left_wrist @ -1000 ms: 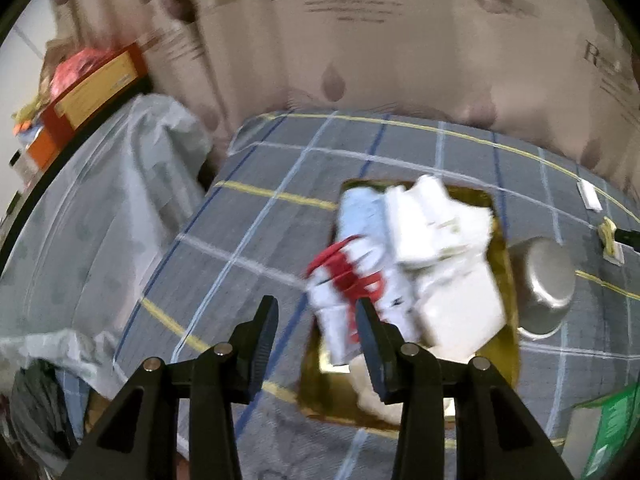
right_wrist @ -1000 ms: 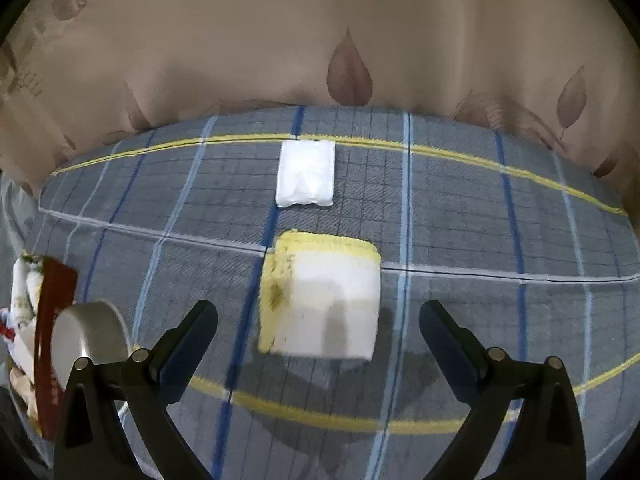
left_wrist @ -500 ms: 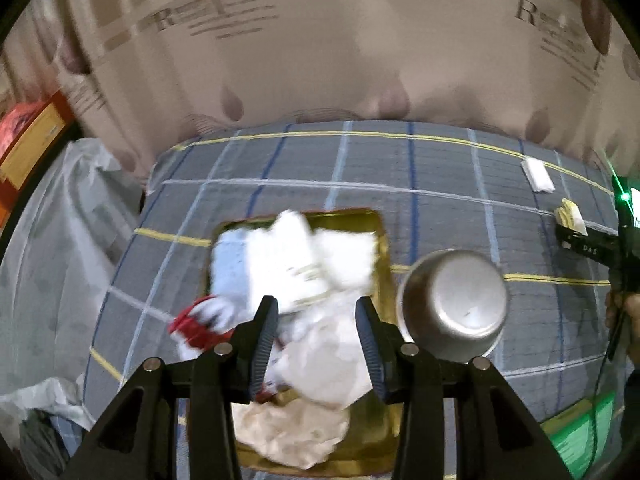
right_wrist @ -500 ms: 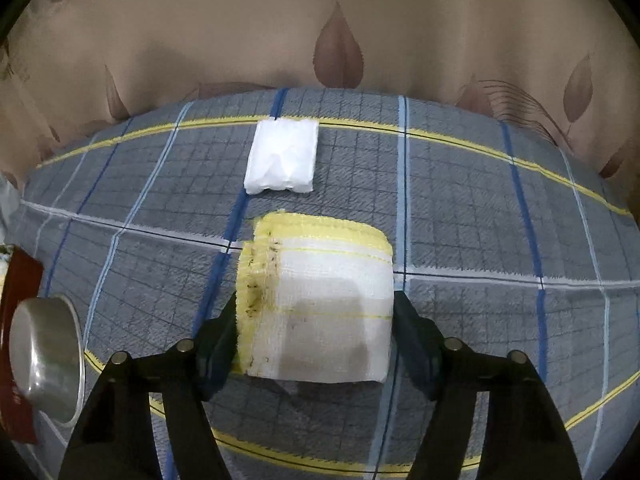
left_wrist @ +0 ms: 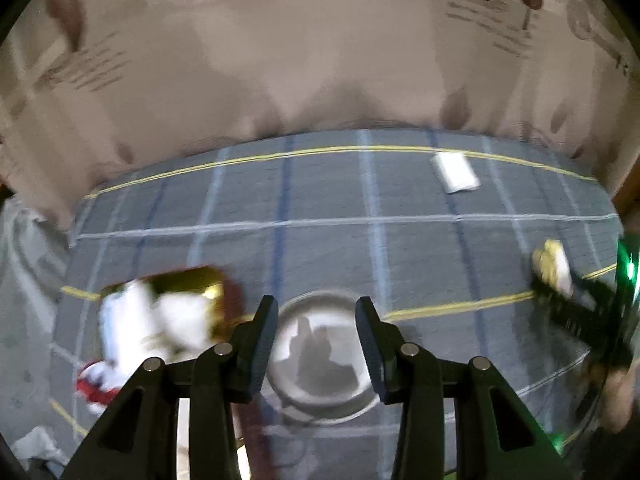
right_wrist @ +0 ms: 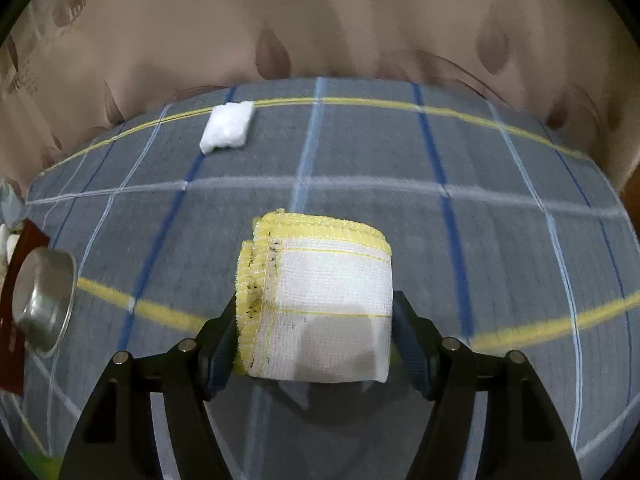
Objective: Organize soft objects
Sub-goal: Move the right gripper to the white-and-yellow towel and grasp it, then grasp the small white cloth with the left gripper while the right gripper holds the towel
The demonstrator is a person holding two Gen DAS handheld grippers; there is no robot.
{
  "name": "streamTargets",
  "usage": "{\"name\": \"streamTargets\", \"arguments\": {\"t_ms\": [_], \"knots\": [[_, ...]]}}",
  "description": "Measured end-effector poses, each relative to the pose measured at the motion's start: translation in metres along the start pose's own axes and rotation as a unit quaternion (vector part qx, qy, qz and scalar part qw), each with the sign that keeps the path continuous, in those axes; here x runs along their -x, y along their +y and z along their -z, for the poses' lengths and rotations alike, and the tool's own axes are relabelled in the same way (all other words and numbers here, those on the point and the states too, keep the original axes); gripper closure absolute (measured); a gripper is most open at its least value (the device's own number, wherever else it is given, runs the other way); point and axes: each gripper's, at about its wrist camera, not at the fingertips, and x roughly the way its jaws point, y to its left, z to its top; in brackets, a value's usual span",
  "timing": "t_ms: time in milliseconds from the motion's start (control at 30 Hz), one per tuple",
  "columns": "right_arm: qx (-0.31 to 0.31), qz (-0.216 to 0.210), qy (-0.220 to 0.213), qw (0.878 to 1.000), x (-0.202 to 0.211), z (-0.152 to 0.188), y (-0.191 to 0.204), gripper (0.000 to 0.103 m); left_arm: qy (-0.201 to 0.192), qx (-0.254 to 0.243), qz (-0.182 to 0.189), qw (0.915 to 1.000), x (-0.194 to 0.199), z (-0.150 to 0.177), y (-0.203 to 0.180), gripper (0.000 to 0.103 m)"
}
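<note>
My right gripper (right_wrist: 314, 320) is shut on a folded white cloth with yellow edging (right_wrist: 320, 296), held just above the plaid table cover; the same cloth (left_wrist: 554, 266) shows far right in the left wrist view. A small white packet (right_wrist: 228, 126) lies far left near the curtain, also seen from the left wrist (left_wrist: 456, 172). A gold tray (left_wrist: 188, 288) piled with white and red soft items (left_wrist: 152, 328) sits at the left. My left gripper (left_wrist: 316, 344) is open and empty above a steel bowl (left_wrist: 320, 364).
The steel bowl also shows at the left edge of the right wrist view (right_wrist: 44, 300), beside the tray's dark red rim (right_wrist: 16, 344). A beige curtain (right_wrist: 320, 20) hangs behind the table. The plaid cover (right_wrist: 500, 200) spreads wide to the right.
My right gripper has closed on the yellow-edged cloth and lifted it slightly. My left gripper has swung right, from over the tray to over the steel bowl.
</note>
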Motion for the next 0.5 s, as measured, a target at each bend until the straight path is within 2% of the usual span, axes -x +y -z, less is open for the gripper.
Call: {"name": "streamTargets", "arguments": {"t_ms": [100, 167, 300, 400, 500], "knots": [[0.005, 0.019, -0.014, 1.000, 0.010, 0.018, -0.006, 0.037, 0.008, -0.002, 0.038, 0.9993, -0.016, -0.021, -0.023, 0.062], [0.020, 0.040, -0.026, 0.999, 0.015, 0.025, -0.005, 0.037, 0.021, -0.014, 0.046, 0.9986, -0.031, -0.036, -0.041, 0.059], [0.010, 0.039, -0.037, 0.998, 0.017, 0.029, -0.010, 0.037, 0.027, -0.040, 0.065, 0.9967, -0.055, -0.062, -0.075, 0.057], [0.008, 0.038, -0.038, 0.999, 0.015, 0.031, -0.011, 0.037, 0.030, -0.051, 0.064, 0.9962, -0.075, -0.080, -0.099, 0.057], [-0.001, 0.032, -0.039, 0.999, 0.015, 0.030, -0.013, 0.037, 0.052, -0.050, 0.101, 0.9923, -0.097, -0.098, -0.121, 0.056]]}}
